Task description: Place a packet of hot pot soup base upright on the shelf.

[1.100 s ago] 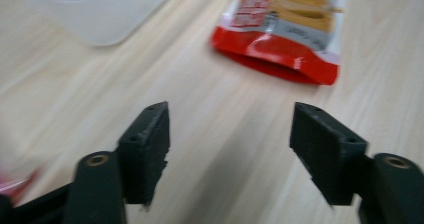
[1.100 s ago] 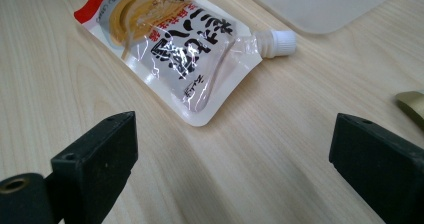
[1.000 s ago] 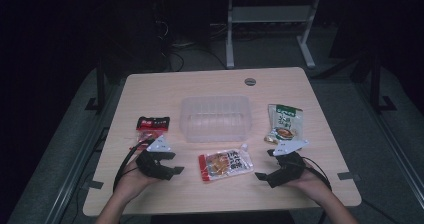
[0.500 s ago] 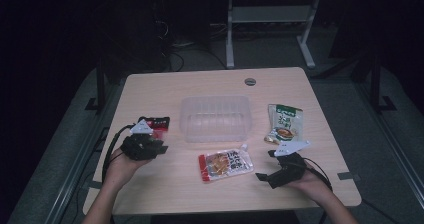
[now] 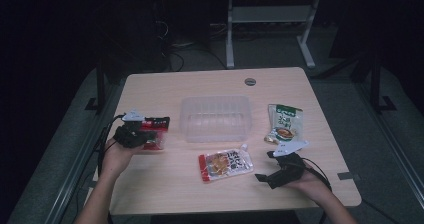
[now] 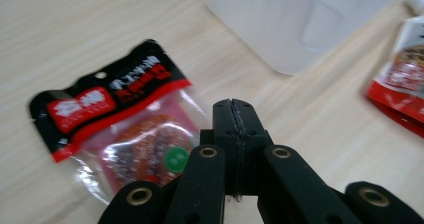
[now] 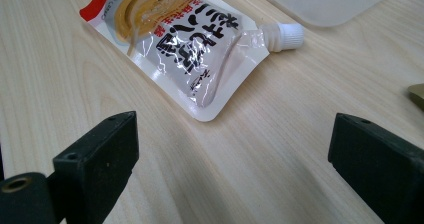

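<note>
The left gripper was over the red-and-black snack packet near the table's left edge. In the left gripper view its jaws were pressed together with nothing between them, their tips just above the packet's clear lower part, beside a green sticker; contact with the packet could not be confirmed. The packet lay flat on the wood, just left of the clear plastic container, apart from it.

The right gripper sat low at the table's near right, held in the person's right hand. In the right gripper view its jaws were spread wide and empty, pointed toward the spouted pouch, which lay flat ahead of them with its white cap toward the container. In the high view that pouch lay in front of the container. A green-topped food packet lay to the container's right, well apart from the left gripper.
</note>
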Motion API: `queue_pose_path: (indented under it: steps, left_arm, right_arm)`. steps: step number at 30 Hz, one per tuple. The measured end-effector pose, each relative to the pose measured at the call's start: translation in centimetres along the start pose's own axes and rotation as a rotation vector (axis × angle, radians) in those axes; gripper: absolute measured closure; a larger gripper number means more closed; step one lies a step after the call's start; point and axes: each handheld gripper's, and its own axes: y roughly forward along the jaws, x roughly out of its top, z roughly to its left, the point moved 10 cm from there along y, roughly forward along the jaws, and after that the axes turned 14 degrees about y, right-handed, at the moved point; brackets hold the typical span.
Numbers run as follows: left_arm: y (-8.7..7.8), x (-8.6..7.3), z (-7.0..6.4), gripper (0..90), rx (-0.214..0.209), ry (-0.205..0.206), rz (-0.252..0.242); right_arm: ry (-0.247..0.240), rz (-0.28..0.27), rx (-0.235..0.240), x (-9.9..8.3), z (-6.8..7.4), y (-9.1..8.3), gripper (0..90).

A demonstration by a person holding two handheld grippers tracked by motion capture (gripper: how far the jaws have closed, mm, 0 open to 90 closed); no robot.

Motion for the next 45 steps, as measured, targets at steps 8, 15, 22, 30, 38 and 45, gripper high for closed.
queue_pose_path:
  steps: [8,15,22,30,38,45]
  left_arm:
    - [1.1,-0.1,3.0,89.8,0.058,-0.044,0.002]
    - [2.9,-0.8,4.7,89.9,0.089,-0.056,0.038]
    - [4.7,-1.9,5.3,89.9,0.094,-0.069,0.085]
    - [5.0,-2.4,5.3,89.9,0.087,-0.063,0.103]
    - [4.3,-2.9,4.4,89.9,0.053,-0.059,0.109]
    - [3.3,-3.7,2.9,89.9,0.005,-0.077,0.111]
  right_arm:
    - [0.0,0.009,0.002,-0.2,0.1,0.2,6.2]
    - [0.005,0.01,-0.002,-0.2,-0.1,0.2,6.2]
    - [0.007,0.006,-0.005,-0.1,-0.2,0.1,6.2]
    - [-0.003,0.003,-0.007,-0.1,-0.3,-0.1,6.2]
    - [-0.011,0.002,-0.005,-0.1,-0.2,-0.2,6.2]
    - [-0.01,0.005,-0.002,-0.1,0.0,-0.2,6.2]
